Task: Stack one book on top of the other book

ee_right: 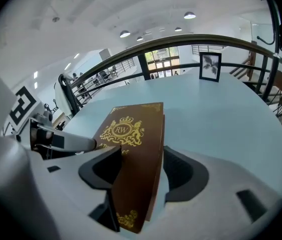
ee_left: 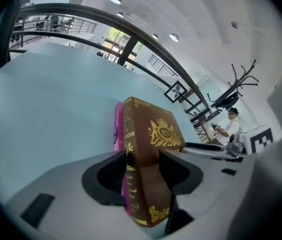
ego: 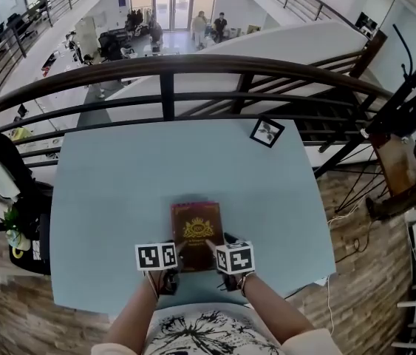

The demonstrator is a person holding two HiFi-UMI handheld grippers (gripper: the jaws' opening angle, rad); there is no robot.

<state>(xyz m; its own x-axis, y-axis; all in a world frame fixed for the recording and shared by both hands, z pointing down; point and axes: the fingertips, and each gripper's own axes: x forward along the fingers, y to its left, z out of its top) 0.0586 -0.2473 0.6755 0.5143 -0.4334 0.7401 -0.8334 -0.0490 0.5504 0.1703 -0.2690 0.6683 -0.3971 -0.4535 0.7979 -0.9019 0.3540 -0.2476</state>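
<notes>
At the near edge of the tabletop [ego: 119, 198], right in front of the person, the brown book [ego: 196, 231] lies flat with its gold crest facing up. It sits on top of the pink book [ee_left: 117, 126], and only a thin pink strip shows past its edge (the head view gives just a sliver along the far side). So the stack is made.

Left gripper [ee_left: 142, 156] is at the near-left corner of the stack. Its jaws stand wide and pinch both books together, one pad on the brown cover and the other against the pink side by the gold-lettered spine.

Right gripper [ee_right: 142, 156] is at the near-right corner with its jaws spread. The brown book stands between them: one pad meets the cover, but a strip of pale blue tabletop shows between the book and the other pad, so there is no squeeze on this side.

Both grippers point down at a slant, with their marker cubes flanking the near end of the book. Toward the far right corner of the tabletop — well apart from the books — a small framed picture [ego: 267, 132] stands. A dark railing [ego: 167, 87] runs beyond the far edge.
</notes>
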